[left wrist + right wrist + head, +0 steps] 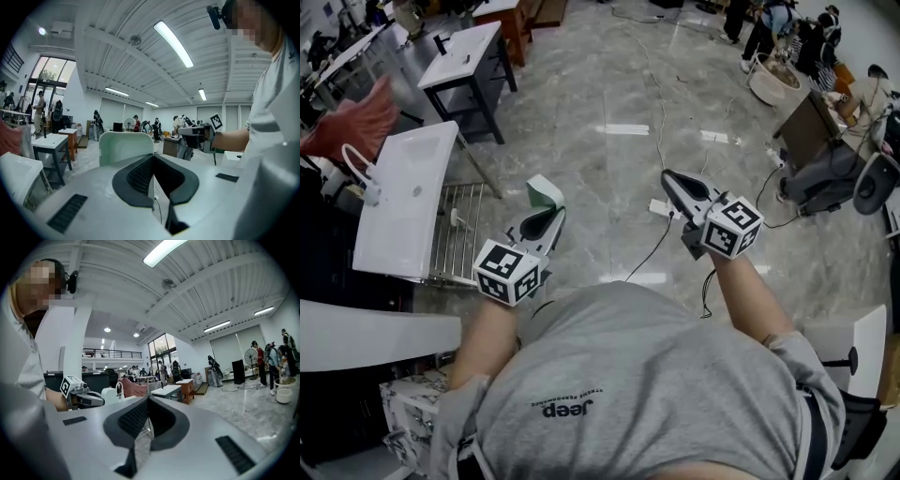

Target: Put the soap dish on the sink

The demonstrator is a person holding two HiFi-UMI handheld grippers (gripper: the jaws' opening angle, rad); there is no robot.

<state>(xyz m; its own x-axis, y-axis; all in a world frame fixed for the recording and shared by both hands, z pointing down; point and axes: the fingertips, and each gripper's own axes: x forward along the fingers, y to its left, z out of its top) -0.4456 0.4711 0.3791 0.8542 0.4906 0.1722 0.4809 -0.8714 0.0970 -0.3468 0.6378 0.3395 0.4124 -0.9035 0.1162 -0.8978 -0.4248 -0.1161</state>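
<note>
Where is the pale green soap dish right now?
In the head view the soap dish is left of centre, pinched at the tips of the left gripper, in the air just right of the white sink.

Long ceiling strip lights (173, 43) give bright, even light with faint, soft shadows. They glare as white patches on the polished floor (623, 129). Daylight washes out the tall windows (47, 75). Both gripper views bend strongly at the edges, with black vignetted corners and soft near foregrounds.
</note>
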